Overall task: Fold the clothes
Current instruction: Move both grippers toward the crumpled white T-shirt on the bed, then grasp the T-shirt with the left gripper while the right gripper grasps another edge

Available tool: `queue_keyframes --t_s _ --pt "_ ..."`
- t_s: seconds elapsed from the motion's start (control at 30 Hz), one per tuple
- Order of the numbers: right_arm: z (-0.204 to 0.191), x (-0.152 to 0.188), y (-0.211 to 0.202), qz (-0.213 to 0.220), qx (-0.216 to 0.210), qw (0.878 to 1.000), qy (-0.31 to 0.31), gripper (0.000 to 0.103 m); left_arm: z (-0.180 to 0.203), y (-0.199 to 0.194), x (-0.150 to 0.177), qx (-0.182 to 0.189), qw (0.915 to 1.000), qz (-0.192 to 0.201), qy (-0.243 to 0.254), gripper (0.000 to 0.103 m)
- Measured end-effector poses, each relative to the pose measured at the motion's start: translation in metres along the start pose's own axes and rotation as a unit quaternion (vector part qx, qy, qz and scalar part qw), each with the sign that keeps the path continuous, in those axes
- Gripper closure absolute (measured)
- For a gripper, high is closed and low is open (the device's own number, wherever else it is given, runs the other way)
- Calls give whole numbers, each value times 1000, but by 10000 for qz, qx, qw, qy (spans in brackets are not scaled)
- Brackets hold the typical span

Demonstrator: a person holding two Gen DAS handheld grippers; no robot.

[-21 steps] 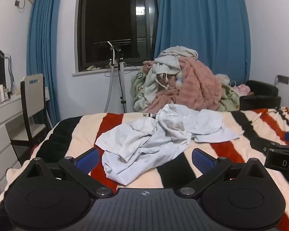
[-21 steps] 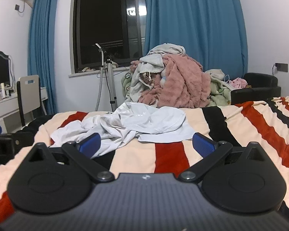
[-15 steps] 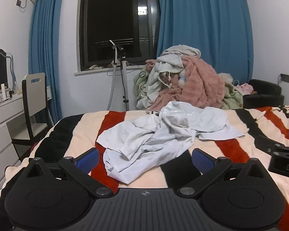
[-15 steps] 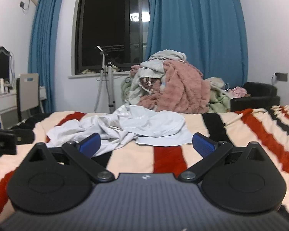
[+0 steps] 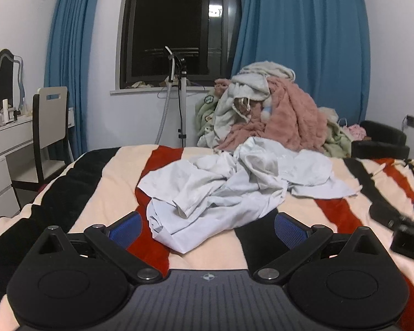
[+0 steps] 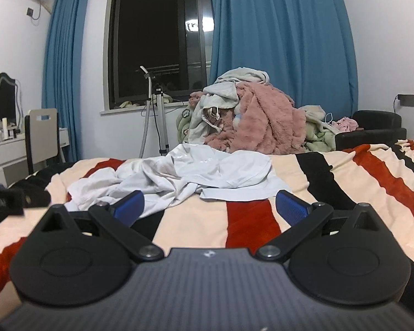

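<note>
On the striped bed (image 5: 102, 182), the white shirt (image 5: 229, 190) lies crumpled at 12 o'clock. Both claws, left (image 5: 208, 227) and right (image 6: 209, 202), have moved closer, wide open and empty. Looks unfolded.

We cannot tell what garment the crumpled white cloth (image 5: 223, 190) is: its folds bury its shape and most of its edges. Behind it, the far heap of laundry (image 5: 265, 115) hides the foot of the blue curtain (image 5: 303, 41). In the left view the right hand-held gripper (image 5: 408, 229) is blurred and cut off at the right edge; in the right view the left hand-held gripper (image 6: 5, 201) is blurred and cut off at the left edge. The small bottles on the table (image 5: 2, 113) at far left are too small for us to read.
</note>
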State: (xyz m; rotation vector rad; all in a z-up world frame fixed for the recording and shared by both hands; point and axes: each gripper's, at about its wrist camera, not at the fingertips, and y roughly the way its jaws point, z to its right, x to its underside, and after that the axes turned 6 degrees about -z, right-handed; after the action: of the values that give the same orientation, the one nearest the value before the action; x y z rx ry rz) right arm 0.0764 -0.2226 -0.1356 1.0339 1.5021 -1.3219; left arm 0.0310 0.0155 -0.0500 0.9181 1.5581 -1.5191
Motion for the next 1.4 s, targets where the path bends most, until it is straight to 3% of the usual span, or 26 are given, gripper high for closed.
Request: queue_keyframes --t_s 0.2,0.33,0.53,0.7,0.93,1.03,1.13,1.33,1.4 --pt "-6 -1 0 -203 13 9997 -102 0 4 -22 -2 -207 9997 113 72 0" --pt "-11 5 6 -454 -222 9987 79 0 5 -33 2 -100 9999 17 4 0" --pt "-7 -1 6 -773 -263 9953 514 0 14 -38 1 -390 9990 97 219 0" --pt "5 -7 3 -854 -117 9920 918 0 14 -27 -1 -217 9994 -219 129 0" --pt "18 -17 -5 -1021 580 9888 917 0 18 16 -22 -85 9977 -671 105 0" --pt "29 -19 -10 -922 843 9852 1175 0 29 62 -48 282 9956 -882 164 0" --pt "38 -20 -10 -760 1023 9845 1207 0 44 115 -71 594 9929 -1031 -83 1" --pt "55 -10 23 -924 824 9811 1489 0 73 225 -95 557 9871 -1350 -654 11" --pt "55 -5 35 -947 817 9817 1435 0 83 253 -96 364 9883 -1370 -566 17"
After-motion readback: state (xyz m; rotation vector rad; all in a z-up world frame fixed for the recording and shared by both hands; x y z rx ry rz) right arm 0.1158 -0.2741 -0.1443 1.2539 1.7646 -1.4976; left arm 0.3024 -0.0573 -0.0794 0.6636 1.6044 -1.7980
